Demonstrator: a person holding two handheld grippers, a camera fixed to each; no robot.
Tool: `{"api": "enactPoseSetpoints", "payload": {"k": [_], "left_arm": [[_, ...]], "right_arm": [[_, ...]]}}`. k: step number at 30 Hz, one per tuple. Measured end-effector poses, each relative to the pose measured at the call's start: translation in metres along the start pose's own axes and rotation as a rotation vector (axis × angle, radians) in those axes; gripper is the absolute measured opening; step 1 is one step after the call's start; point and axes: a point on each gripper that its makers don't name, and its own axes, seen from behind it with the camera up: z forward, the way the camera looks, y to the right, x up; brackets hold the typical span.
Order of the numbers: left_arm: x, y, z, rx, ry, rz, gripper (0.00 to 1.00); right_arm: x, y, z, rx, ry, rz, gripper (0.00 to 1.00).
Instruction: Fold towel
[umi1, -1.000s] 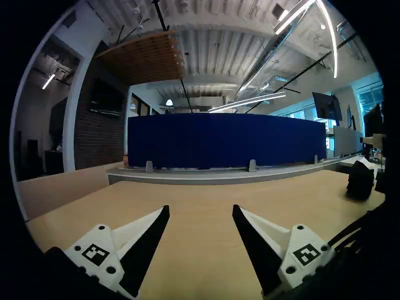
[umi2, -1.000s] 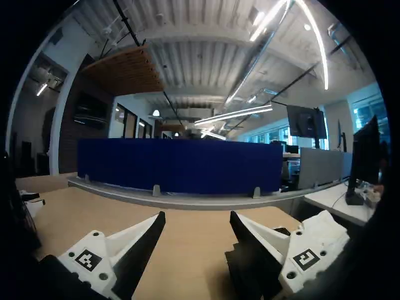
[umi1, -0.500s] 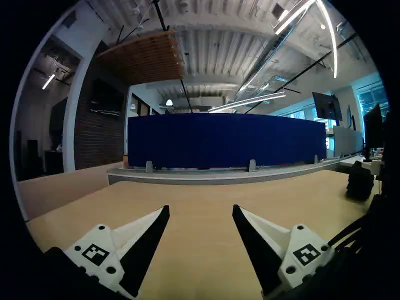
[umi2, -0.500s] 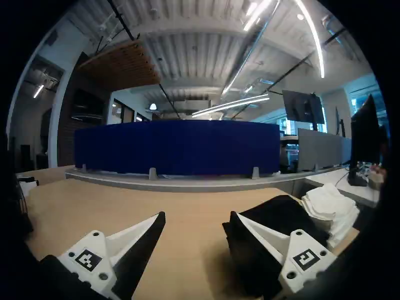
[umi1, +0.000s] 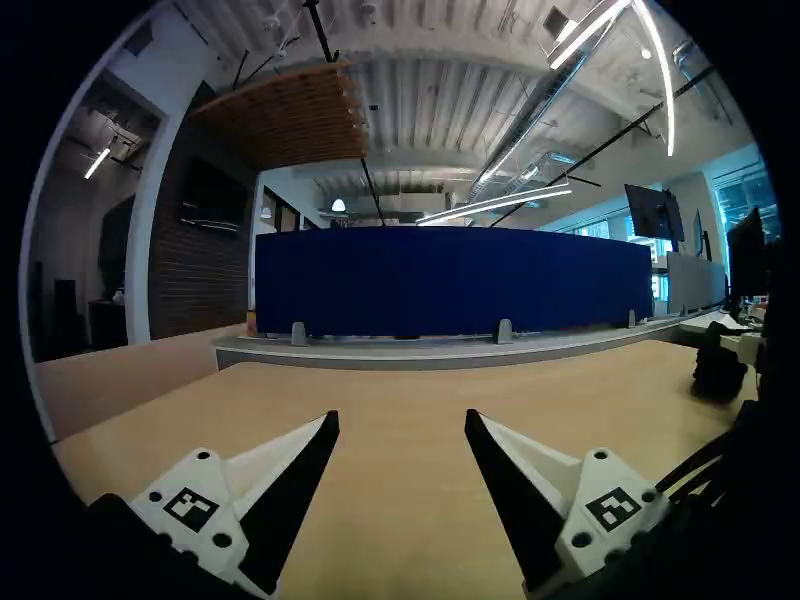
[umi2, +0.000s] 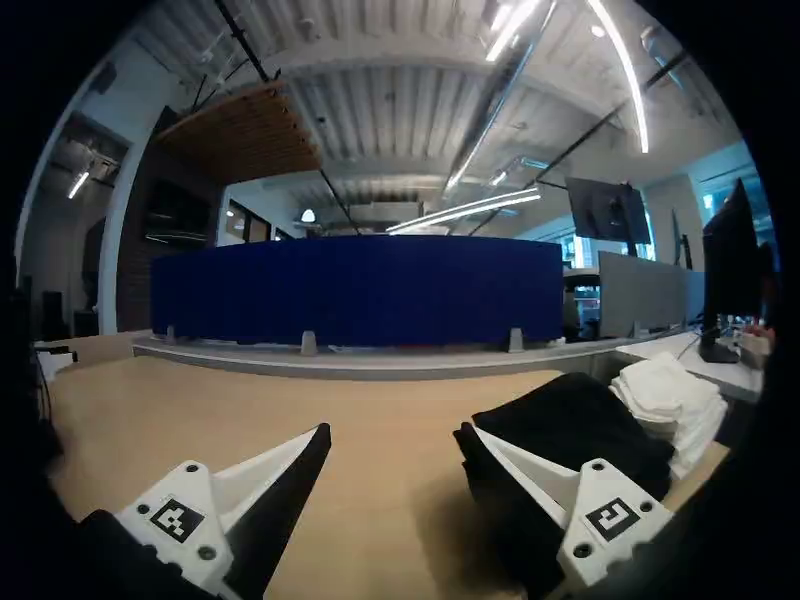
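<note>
A long blue partition (umi1: 445, 280) closes off the far edge of the wooden surface (umi1: 400, 385), and a dark monitor (umi2: 733, 275) stands further off to the right. The folded black towel (umi2: 585, 425) lies by the surface's right edge with a stack of white towels (umi2: 668, 398) just beside it. Its long axis seems to run off toward the far right, and its near end is hidden behind a finger of the right gripper (umi2: 393, 430). That gripper and the left gripper (umi1: 400, 415) are both held low and level over the surface, pointing at the partition, jaws spread wide.

Tan table (umi2: 300, 400), blue divider (umi2: 350, 290), black towel (umi2: 575, 428), white towels (umi2: 668, 395).
</note>
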Motion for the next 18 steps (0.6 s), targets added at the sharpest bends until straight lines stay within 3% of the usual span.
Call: {"api": "enactPoseSetpoints", "payload": {"k": [18], "left_arm": [[0.0003, -0.0005, -0.0012, 0.000, 0.000, 0.000, 0.93]], "right_arm": [[0.0011, 0.0006, -0.0039, -0.014, 0.004, 0.000, 1.00]]}}
